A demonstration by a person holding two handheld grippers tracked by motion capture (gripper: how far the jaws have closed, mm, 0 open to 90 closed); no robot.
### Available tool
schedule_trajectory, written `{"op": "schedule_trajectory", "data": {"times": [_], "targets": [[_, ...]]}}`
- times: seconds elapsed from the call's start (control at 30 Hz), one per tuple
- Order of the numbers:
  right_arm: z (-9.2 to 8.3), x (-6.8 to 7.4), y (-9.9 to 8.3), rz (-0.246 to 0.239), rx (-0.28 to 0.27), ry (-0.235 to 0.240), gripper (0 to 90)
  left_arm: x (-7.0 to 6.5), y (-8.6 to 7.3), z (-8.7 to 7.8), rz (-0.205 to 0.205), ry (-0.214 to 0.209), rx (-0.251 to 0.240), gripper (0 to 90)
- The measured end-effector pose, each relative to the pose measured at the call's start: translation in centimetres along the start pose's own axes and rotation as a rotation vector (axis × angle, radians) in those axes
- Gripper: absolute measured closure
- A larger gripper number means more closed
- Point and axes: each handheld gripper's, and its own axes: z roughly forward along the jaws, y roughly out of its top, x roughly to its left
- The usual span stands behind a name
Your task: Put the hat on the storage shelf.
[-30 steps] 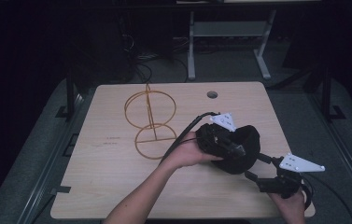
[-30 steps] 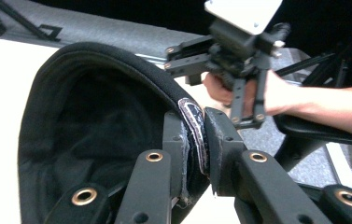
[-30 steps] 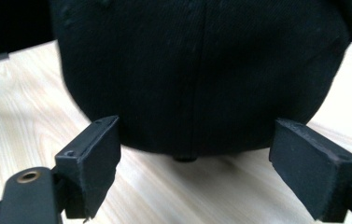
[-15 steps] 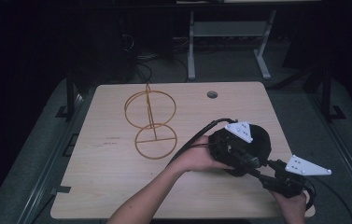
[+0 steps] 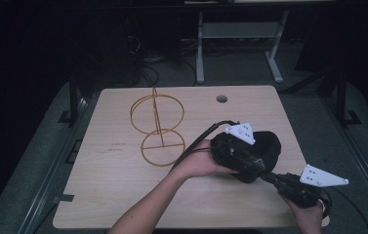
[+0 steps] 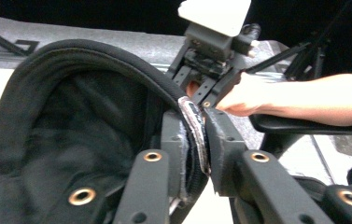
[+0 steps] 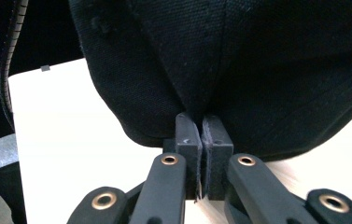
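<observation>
Holding the black cap [image 5: 268, 146] at the table's [image 5: 123, 195] right side, the left gripper [image 6: 200, 154] pinches its rim. The right gripper [image 7: 203, 135] has just closed on its fabric. The cap looks soft and light, so the stiffer rim seems the best place to hold.

The room is dark, with light falling mainly on a pale wooden bench [image 5: 123, 195] that has a round cable hole [image 5: 221, 99] near its far edge. Grey floor [image 5: 40, 161] surrounds it, and a white metal frame [image 5: 237, 34] stands behind beside tangled cables [image 5: 145, 63].
</observation>
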Motion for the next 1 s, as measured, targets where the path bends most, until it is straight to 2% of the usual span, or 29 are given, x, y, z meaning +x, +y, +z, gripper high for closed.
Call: {"op": "schedule_trajectory", "data": {"times": [0.17, 0.27, 0.4, 0.47, 0.53, 0.6, 0.63, 0.67, 0.8, 1.0], "targets": [[-0.2, 0.0, 0.2, -0.012, 0.01, -0.009, 87.9, 0.0, -0.7, -0.4, -0.002, 0.022, -0.006, 72.6], [-0.5, 0.2, 0.7, -0.034, 0.007, -0.016, 88.0, 0.0, -0.8, -0.9, -0.008, 0.039, -0.011, 67.8], [-0.9, 0.3, 1.3, -0.019, -0.022, -0.006, 88.2, -0.4, -0.9, -1.9, -0.006, 0.086, -0.008, 58.6], [-1.1, 0.3, 1.8, -0.034, -0.015, -0.011, 88.2, -0.5, -1.2, -2.6, -0.012, 0.113, -0.015, 52.6], [-1.3, 0.4, 2.0, -0.028, -0.011, -0.018, 88.2, -0.6, -1.5, -3.1, -0.02, 0.129, -0.024, 48.5], [-1.4, 0.3, 2.3, -0.035, -0.01, -0.023, 88.2, -0.8, -2.0, -3.8, -0.031, 0.155, -0.024, 43.7], [-1.6, 0.4, 2.4, -0.024, -0.009, -0.022, 88.3, -0.8, -2.3, -4.0, -0.031, 0.163, -0.023, 41.8], [-1.7, 0.3, 2.6, -0.022, -0.017, -0.009, 88.2, -1.0, -2.6, -4.2, -0.034, 0.171, -0.023, 39.9], [-1.9, 0.2, 3.4, -0.028, -0.006, -0.006, 88.2, -1.4, -3.8, -5.0, -0.033, 0.202, -0.024, 36.9], [-2.0, -0.1, 4.8, -0.045, 0.038, -0.016, 88.2, -1.9, -6.1, -6.2, -0.057, 0.235, -0.045, 33.0]]}}
